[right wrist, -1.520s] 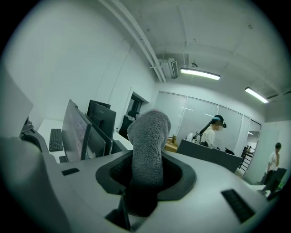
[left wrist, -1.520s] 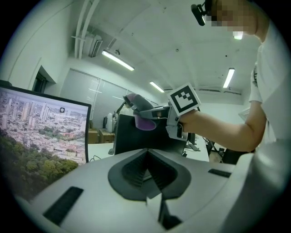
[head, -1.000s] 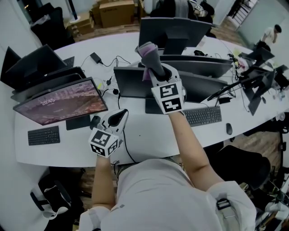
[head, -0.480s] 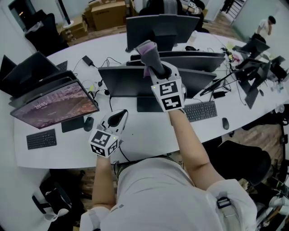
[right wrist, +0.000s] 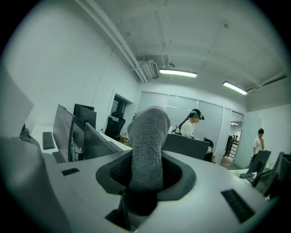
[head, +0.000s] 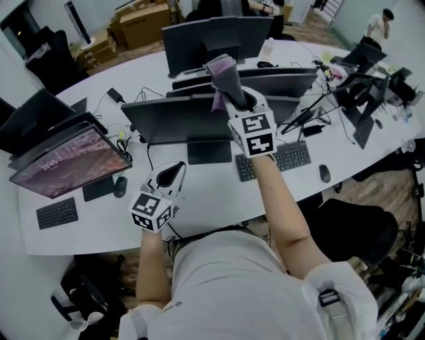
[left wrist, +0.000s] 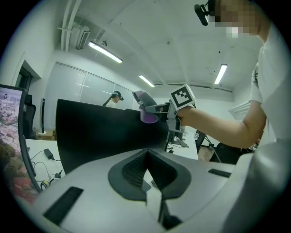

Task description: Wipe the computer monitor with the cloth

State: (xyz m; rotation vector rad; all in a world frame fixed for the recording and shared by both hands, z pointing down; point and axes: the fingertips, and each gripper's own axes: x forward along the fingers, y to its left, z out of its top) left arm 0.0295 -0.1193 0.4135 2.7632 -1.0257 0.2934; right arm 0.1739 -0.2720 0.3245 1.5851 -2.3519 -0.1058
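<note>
1. A long white table (head: 212, 196) curves through an open office, crowded with screens, cables and keyboards. Cardboard boxes (head: 143, 20) stand on the floor beyond it.
2. The computer monitor (head: 179, 119), its screen dark, stands on the table straight ahead of the person.
3. The right gripper (head: 230, 89) is held up at the monitor's top edge, toward its right end, with the arm stretched forward.
4. Its jaws are clamped on the cloth (head: 220, 68), a fuzzy grey-purple roll that sticks out past the tips. The right gripper view shows it pinched between the dark pads.
5. In the left gripper view the cloth sits right at the monitor's upper edge. Whether it touches the screen cannot be told.
6. The left gripper (head: 169, 174) hovers low in front of the monitor, left of its base. Its jaws are pressed together with nothing between them.
7. A keyboard (head: 273, 159) lies just right of the monitor's base, and a mouse (head: 324, 173) lies farther right.
8. Well left of the monitor, a lit screen (head: 63, 159) leans back, with a small keyboard (head: 56, 214) in front of it.
9. More dark monitors stand behind the computer monitor, and a person (head: 377, 23) stands far behind it to the right.
</note>
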